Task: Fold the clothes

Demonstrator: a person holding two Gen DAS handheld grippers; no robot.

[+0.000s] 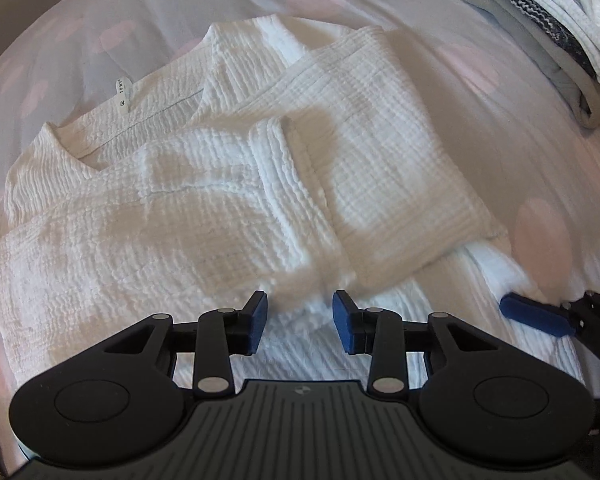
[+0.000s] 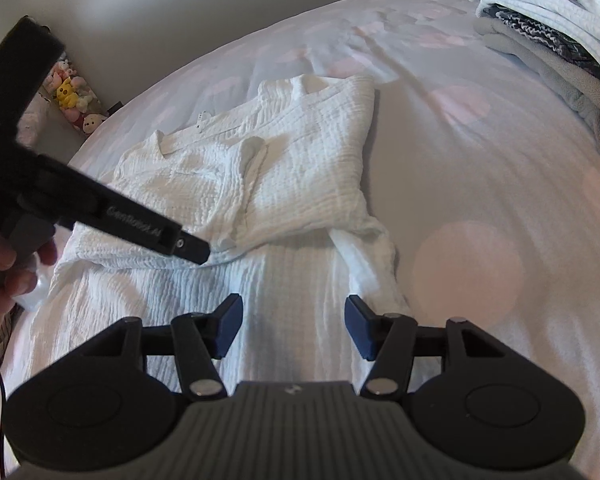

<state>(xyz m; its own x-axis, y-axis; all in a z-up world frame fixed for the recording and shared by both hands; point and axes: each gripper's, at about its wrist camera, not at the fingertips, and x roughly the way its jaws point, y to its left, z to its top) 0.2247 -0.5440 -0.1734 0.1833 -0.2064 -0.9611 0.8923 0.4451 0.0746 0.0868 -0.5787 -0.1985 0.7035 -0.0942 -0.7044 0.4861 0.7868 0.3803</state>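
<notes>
A white crinkled garment is shown spread on a bed sheet printed with pale pink dots. Both sleeves are laid inward across the chest, the right-hand one overlapping the cuff of the other, while the lower body of the garment extends unfolded toward the cameras. A neck label is visible at the collar. A stack of folded clothes is seen well apart, at the far right of the bed.

The left gripper is held just above the lower edge of the folded sleeves, its jaws moderately parted and nothing between them. The right gripper is held over the lower body panel, its jaws parted wider and likewise empty.

Several risks are judged from this arrangement. The sleeves lie loose, so any pull on the panel beneath them is likely to drag them out of place. The crinkled weave is thick and springy; a shallow pinch may catch only the top layer, or the sheet may be caught with it. If the hem is lifted unevenly by the two grippers, a skewed fold is to be expected. The grippers are close together, so contact between them is possible.
</notes>
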